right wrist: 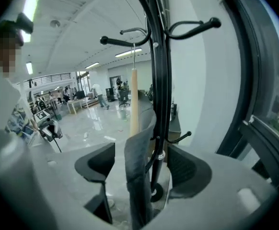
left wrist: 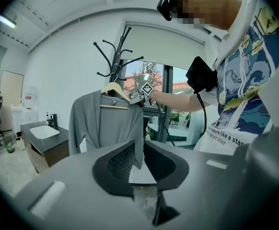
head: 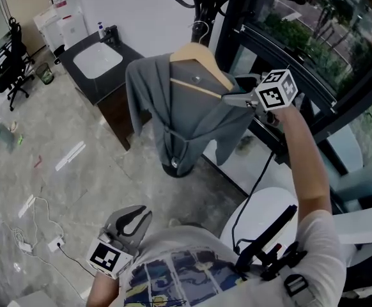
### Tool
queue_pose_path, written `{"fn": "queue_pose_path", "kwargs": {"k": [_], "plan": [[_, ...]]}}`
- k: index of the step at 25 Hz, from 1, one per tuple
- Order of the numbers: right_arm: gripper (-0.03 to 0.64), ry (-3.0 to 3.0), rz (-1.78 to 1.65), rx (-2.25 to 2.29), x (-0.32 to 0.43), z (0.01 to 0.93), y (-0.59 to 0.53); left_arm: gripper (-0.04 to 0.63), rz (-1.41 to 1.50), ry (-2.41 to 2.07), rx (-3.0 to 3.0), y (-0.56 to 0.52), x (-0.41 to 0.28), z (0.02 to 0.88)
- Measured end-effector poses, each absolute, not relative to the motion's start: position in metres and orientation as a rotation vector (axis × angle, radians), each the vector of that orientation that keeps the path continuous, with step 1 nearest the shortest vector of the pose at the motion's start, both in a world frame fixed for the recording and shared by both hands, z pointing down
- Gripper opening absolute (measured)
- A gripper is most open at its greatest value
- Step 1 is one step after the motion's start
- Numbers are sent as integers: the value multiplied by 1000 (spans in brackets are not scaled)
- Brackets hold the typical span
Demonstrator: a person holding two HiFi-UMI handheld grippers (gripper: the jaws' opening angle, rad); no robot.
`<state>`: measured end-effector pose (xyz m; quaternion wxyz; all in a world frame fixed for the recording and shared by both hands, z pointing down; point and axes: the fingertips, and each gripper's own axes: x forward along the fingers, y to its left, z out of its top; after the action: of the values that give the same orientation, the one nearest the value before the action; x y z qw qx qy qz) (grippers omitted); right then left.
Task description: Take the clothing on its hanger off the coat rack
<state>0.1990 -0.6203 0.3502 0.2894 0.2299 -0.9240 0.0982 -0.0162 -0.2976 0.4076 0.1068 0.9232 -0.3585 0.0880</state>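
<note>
**Inspector:** Where is the garment?
**Assessor:** The grey cardigan [head: 173, 107] hangs on a wooden hanger [head: 202, 62] hooked to the coat rack [head: 206, 5]. It is likely light and soft, so grip the stiff hanger shoulder.
**Inspector:** And the tongs?
**Assessor:** The right tongs [right wrist: 142, 164] are open astride the cloth edge, not pressing. The left tongs [left wrist: 137, 159] are open and empty. Which peg bears the hook is unclear.

Shirt print [left wrist: 228, 137]: on your white shirt, to the right of the fingers [left wrist: 115, 163] of your left gripper [left wrist: 138, 159], you can read only "like a stan"; the words before it are unclear.
Smaller line below it: too small for you to read.
</note>
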Motion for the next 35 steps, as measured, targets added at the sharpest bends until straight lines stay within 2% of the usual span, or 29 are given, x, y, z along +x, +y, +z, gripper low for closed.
{"fn": "queue_pose_path", "kwargs": {"k": [6, 7, 8, 9, 12, 35], "plan": [[329, -2412, 312, 426, 165, 367, -622, 64, 262, -1071, 2700, -305, -12, 411], [313, -2411, 304, 415, 161, 367, -622, 64, 261, -1075, 2699, -304, -11, 411], [285, -2413, 292, 409, 157, 367, -622, 64, 262, -1081, 2696, -304, -12, 411], [225, -2417, 274, 413, 155, 366, -623, 64, 265, -1089, 2690, -303, -13, 412], [11, -2419, 202, 480, 154, 360, -628, 64, 265, -1111, 2673, -300, -18, 414], [3, -2417, 36, 691, 159, 318, -610, 63, 250, -1089, 2653, -262, -41, 424]]}}
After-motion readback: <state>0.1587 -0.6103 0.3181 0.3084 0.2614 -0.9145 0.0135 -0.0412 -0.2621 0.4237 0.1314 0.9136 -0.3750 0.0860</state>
